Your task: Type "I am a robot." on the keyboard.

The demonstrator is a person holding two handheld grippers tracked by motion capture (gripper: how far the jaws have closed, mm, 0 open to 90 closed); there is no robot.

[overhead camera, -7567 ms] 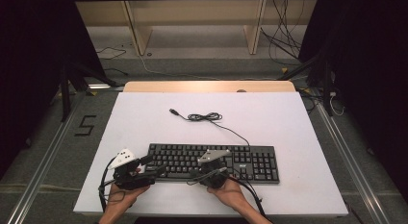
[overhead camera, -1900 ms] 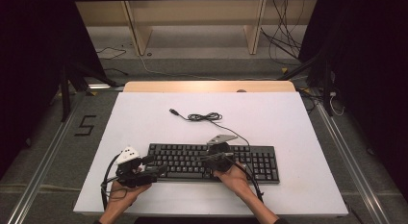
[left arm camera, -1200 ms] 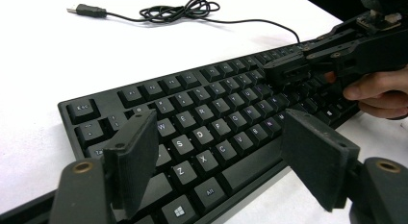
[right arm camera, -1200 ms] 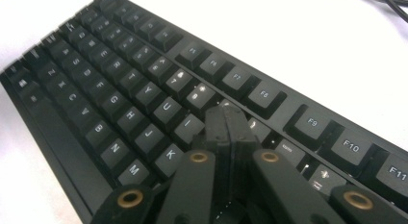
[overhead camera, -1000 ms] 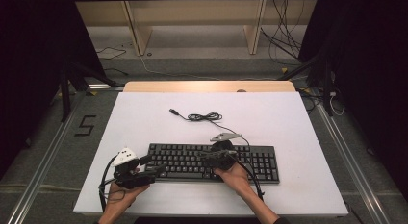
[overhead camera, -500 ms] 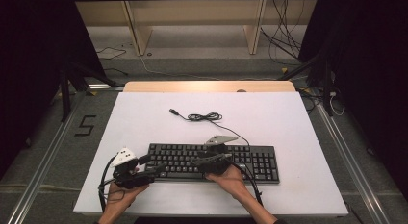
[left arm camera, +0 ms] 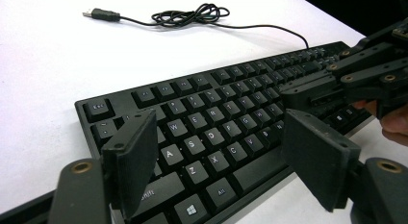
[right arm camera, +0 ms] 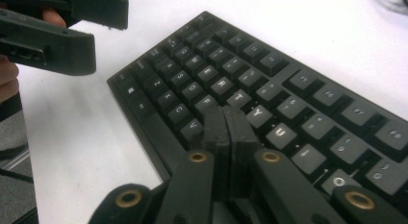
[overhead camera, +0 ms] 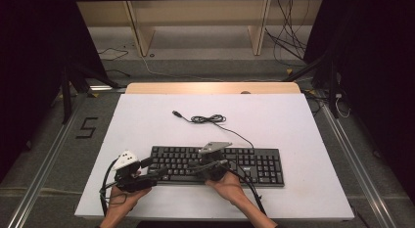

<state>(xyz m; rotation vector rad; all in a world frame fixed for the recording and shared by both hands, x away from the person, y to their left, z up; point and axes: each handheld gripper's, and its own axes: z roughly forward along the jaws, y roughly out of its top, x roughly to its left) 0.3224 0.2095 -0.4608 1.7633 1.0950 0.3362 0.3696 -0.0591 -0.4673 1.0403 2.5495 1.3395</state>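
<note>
A black keyboard (overhead camera: pixel 259 164) lies flat on the white table near its front edge. My left gripper (overhead camera: pixel 155 168) hovers open over the keyboard's left end, with the letter keys (left arm camera: pixel 207 118) between its wide-spread jaws (left arm camera: pixel 219 123), touching nothing. My right gripper (overhead camera: pixel 194 165) points left over the middle of the keyboard. Its jaws have just been closing and now stand shut with nothing between them, the tips (right arm camera: pixel 223 113) just above the middle letter keys (right arm camera: pixel 298 89). The right gripper's jaws (left arm camera: pixel 308 89) reach in from the right in the left gripper view.
The keyboard's cable (overhead camera: pixel 208 119) lies coiled behind it on the table, its USB plug (overhead camera: pixel 175 112) loose at the left. Bare white tabletop (overhead camera: pixel 293 120) spreads behind the keyboard. Floor cables and shelf legs sit beyond the far edge.
My right gripper has slid a little to the left along the keyboard and toward the near edge. The left gripper and the keyboard have stayed where they were.
</note>
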